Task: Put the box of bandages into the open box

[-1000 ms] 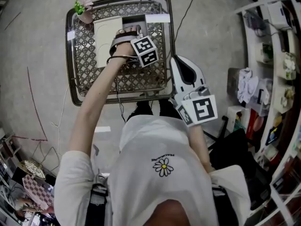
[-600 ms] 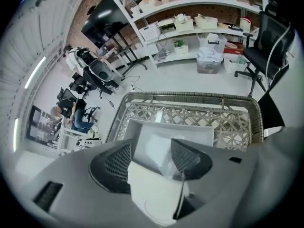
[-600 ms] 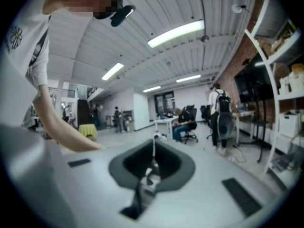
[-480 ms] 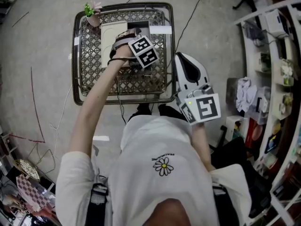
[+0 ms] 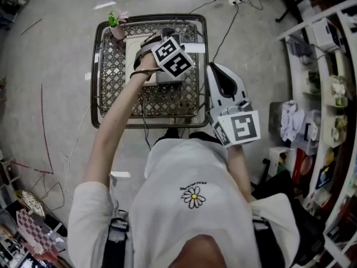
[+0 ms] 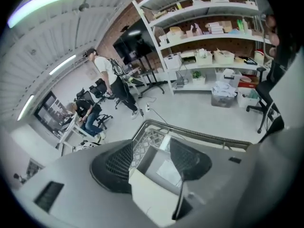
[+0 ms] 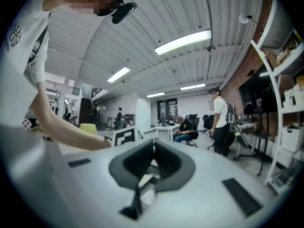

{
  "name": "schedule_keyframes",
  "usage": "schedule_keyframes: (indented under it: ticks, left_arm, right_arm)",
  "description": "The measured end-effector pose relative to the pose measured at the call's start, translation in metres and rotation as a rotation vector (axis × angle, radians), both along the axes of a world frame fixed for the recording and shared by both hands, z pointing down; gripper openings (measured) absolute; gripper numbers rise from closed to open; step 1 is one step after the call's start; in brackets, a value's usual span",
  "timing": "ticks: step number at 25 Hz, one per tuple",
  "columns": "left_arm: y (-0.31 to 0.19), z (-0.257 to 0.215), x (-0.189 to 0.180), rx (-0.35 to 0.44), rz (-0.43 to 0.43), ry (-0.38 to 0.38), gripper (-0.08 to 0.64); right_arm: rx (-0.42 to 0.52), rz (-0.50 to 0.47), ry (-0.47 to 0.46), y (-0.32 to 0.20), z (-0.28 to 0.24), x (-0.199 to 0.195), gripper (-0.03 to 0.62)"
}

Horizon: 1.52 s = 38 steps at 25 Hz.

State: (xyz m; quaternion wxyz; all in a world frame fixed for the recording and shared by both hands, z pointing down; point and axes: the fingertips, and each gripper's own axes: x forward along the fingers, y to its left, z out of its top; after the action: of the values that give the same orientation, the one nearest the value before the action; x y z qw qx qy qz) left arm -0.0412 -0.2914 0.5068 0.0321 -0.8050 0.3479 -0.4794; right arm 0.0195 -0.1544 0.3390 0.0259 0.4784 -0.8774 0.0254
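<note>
My left gripper (image 6: pixel 152 152) is shut on the pale box of bandages (image 6: pixel 153 196), which sits low between its dark pads. Past the jaws lies the open grey box (image 6: pixel 148 156) on a metal lattice table (image 6: pixel 190 133). In the head view the left gripper (image 5: pixel 167 66) hangs over the far middle of that lattice table (image 5: pixel 111 94); its marker cube hides most of the open box (image 5: pixel 167 78) and all of the bandage box. My right gripper (image 5: pixel 215 70) is shut and empty beside the table's right rim. Its jaws (image 7: pixel 153 148) point out into the room.
A white lid (image 5: pixel 135 44) lies left of the open box, and a small pink flower pot (image 5: pixel 117 29) stands at the table's far left corner. Cables (image 5: pixel 223 21) trail on the floor. Shelves (image 5: pixel 329 66) full of goods line the right side. People work farther off (image 6: pixel 107 82).
The left gripper has moved toward the table's far edge with the box in it, and its marker cube looks larger. The right gripper has stayed beside the right rim.
</note>
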Motion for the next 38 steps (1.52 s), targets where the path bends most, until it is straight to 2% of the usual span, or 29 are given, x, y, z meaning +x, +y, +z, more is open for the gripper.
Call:
schedule_keyframes:
  ticks: [7,10,14,20,24,28,33,38]
  left_arm:
    - [-0.010,-0.054,-0.019,0.101,-0.168,0.207,0.176]
    - [-0.007,-0.075,-0.032,0.155,-0.253,0.297,0.114]
    - [0.004,-0.092,-0.045,0.167,-0.321,0.434,0.041]
    - [0.035,-0.127,-0.057,0.257,-0.393,0.690,0.021]
    - [0.064,-0.123,-0.052,0.238,-0.410,0.766,0.021]
    - [0.090,-0.134,-0.050,0.319,-0.441,0.865,0.021]
    - [0.109,-0.135,-0.066,0.389,-0.524,0.900,0.021]
    - [0.121,-0.128,-0.082,0.382,-0.601,0.948,0.021]
  right_arm:
    - [0.044,-0.002,0.041,0.000,-0.010,-0.006,0.032]
    - [0.052,-0.005,0.044,-0.001,-0.012,-0.008,0.032]
    - [0.060,-0.005,0.035,-0.002,-0.016,-0.010,0.032]
    - [0.037,-0.002,0.057,-0.004,-0.006,-0.011,0.032]
    - [0.017,0.008,0.068,-0.005,0.000,-0.014,0.032]
    - [-0.029,0.025,0.073,-0.004,0.007,-0.014,0.032]
    - [-0.047,0.025,0.072,-0.004,0.017,-0.023,0.032]
    - [-0.058,-0.016,0.103,-0.001,0.037,-0.032,0.031]
